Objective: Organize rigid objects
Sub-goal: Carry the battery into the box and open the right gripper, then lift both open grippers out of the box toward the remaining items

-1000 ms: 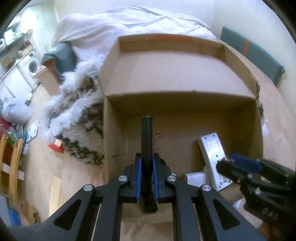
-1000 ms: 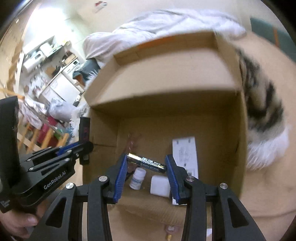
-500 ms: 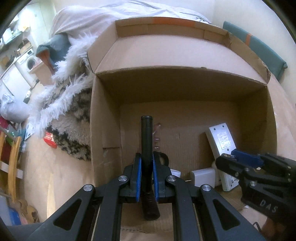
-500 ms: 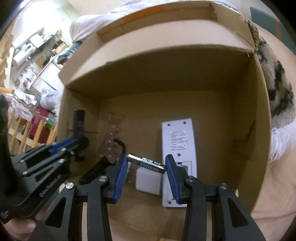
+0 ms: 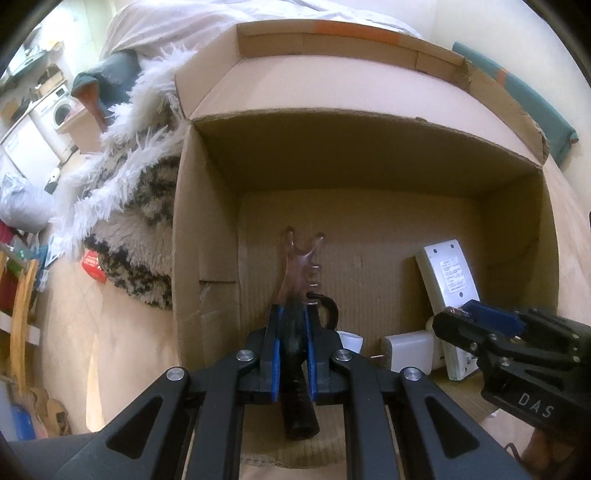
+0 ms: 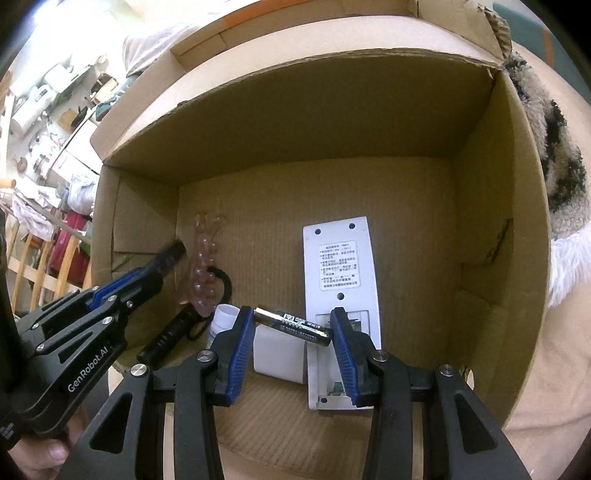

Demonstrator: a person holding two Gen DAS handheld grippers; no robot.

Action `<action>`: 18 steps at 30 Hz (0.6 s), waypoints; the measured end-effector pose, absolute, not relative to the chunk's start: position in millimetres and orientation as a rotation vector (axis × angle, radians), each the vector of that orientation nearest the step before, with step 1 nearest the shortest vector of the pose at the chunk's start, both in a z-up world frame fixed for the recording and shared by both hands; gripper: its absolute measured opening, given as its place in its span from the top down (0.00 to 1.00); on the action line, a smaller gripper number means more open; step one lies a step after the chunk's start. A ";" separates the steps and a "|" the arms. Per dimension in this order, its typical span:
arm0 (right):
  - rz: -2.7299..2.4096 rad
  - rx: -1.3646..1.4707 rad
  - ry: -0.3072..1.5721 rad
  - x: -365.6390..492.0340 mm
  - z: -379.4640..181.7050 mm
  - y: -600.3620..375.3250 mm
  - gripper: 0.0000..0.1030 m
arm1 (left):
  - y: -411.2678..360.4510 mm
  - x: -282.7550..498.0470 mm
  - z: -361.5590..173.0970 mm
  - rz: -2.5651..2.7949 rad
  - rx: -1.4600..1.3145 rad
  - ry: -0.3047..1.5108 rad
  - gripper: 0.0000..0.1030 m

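Note:
My left gripper [image 5: 293, 314] is shut on a black tube [image 5: 298, 410] that runs along its fingers; the tube's tip [image 6: 173, 254] pokes out in front. My right gripper [image 6: 291, 318] is shut on a black battery [image 6: 293, 326], held crosswise between the blue pads. Both hang inside an open cardboard box [image 5: 207, 240]. On the box floor lie a white remote [image 6: 340, 266], face down, a white charger block [image 6: 277, 354], a small white bottle [image 6: 223, 317], a black flashlight [image 6: 171, 338] with a strap, and a pink see-through plastic piece [image 6: 205, 266].
A shaggy white and black rug [image 5: 129, 206] lies against the box's left side and shows past its right wall [image 6: 561, 166]. A bed with white sheets [image 5: 177, 26] stands behind. A red packet [image 5: 94, 264] and wooden rails [image 5: 18, 317] are at far left. A hand [image 6: 48, 454] holds the left gripper.
Both grippers have sunk into the box, so its walls and floor now fill the views. The pink piece, flashlight and bottle have come into sight. Neither grip has changed.

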State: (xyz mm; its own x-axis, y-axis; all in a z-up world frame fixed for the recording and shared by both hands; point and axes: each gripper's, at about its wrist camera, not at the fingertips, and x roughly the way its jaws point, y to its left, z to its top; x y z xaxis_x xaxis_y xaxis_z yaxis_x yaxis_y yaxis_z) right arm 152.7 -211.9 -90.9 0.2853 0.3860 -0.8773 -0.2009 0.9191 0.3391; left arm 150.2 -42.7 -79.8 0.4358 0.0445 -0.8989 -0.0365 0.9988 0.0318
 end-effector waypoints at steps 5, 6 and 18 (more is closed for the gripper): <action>0.397 0.198 1.212 152.5 -88.3 -212.4 0.57 | -45.0 151.1 -85.1 0.044 0.020 1.158 0.75; 0.401 0.203 1.209 153.3 -87.4 -212.9 0.57 | -45.6 150.7 -85.1 0.044 0.020 1.157 0.64; 0.418 0.292 1.134 155.8 -72.3 -224.9 0.28 | -43.0 152.7 -74.3 0.040 -0.006 1.136 0.36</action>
